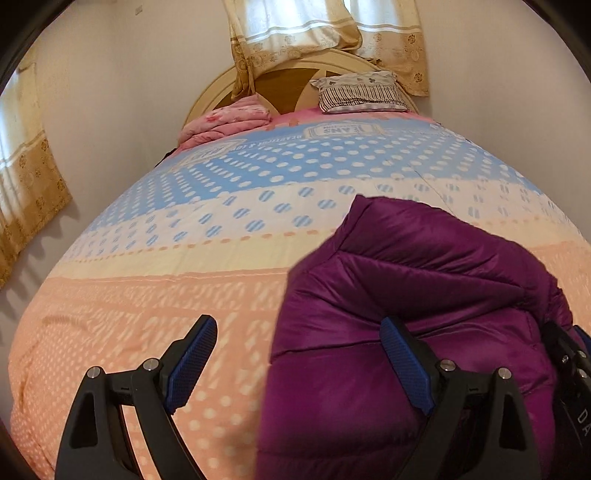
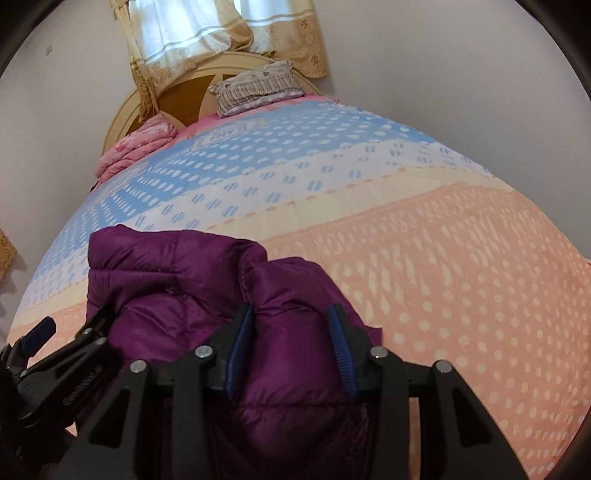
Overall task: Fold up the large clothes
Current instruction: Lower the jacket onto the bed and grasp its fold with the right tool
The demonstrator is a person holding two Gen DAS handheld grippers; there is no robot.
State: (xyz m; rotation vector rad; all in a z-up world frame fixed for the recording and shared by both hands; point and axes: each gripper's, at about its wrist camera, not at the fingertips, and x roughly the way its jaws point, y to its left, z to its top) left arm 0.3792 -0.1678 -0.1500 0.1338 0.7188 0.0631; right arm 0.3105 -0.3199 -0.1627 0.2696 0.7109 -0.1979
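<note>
Jacket (image 2: 288, 332) between right claw (image 2: 291, 325) fingers

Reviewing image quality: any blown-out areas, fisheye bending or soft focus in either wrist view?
Left wrist view: curtained window is blown out, bedspread bulges into a dome, purple jacket looks soft near the left gripper. Right wrist view: same window glare, same bulge, right gripper fairly sharp.

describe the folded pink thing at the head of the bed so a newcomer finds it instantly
Start at the rounded cream headboard under the curtained window. At its left foot, across from the striped pillow, lies the folded pink blanket. It is the only pink floral bundle there, stacked in soft layers, unlike the flat dotted bedspread or the purple puffer jacket.
</note>
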